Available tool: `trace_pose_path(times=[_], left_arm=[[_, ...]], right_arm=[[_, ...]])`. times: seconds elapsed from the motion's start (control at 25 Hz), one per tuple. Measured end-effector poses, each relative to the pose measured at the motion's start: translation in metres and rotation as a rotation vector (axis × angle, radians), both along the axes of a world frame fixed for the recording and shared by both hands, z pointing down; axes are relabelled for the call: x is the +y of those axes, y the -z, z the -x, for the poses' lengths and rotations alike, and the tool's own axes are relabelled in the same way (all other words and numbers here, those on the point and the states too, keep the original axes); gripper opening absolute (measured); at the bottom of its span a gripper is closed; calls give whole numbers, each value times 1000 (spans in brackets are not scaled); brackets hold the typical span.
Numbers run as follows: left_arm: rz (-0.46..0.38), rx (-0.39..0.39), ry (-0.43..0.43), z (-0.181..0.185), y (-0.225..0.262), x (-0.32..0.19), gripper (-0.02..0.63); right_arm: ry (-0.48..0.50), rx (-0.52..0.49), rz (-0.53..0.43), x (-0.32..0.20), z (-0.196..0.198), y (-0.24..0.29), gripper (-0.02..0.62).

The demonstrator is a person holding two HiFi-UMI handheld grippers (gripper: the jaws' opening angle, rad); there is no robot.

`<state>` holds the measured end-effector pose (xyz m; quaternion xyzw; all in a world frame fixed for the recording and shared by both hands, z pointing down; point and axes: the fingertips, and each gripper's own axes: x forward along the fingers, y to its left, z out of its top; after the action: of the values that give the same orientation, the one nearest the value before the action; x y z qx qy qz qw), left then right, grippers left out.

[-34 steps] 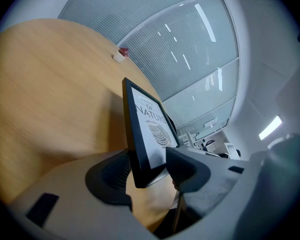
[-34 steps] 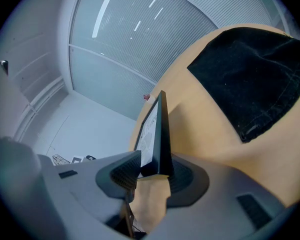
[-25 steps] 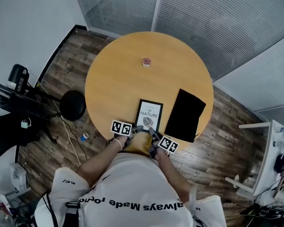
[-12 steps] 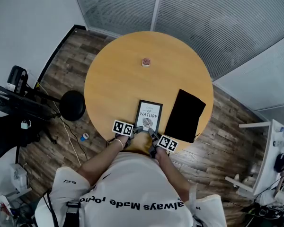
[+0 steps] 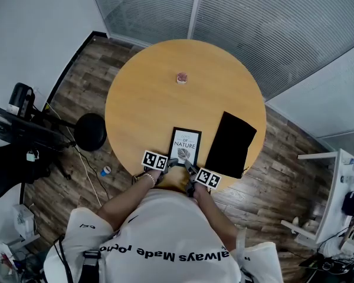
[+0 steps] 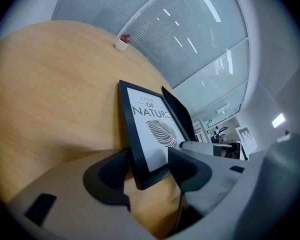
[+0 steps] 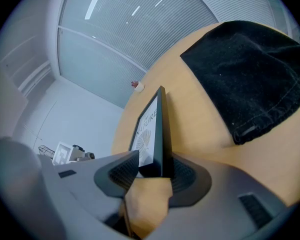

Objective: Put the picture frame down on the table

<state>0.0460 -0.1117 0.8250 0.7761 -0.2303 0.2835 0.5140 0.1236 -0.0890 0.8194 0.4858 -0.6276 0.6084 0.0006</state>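
Releasing the picture frame (image 5: 185, 144): it lies on the table (image 5: 153, 93) near the front edge, just beside the black cloth (image 5: 230, 143). Left gripper (image 6: 147, 160) jaws have just been opening and stand wide around its corner. Right gripper (image 7: 155, 164) jaws have also been opening, narrower. Draw both straight back, without snagging the frame's edge.

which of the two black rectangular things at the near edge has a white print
The picture frame, left of the two: black border round a white NATURE leaf print. The cloth is plain black.
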Motion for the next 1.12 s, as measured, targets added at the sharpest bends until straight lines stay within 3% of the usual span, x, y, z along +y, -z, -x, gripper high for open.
trace_pose_path(times=[1.12], left_arm=[[-34,-49,-39,5,-9,12,235]], right_arm=[[170,202,19,10,1,-13,232]])
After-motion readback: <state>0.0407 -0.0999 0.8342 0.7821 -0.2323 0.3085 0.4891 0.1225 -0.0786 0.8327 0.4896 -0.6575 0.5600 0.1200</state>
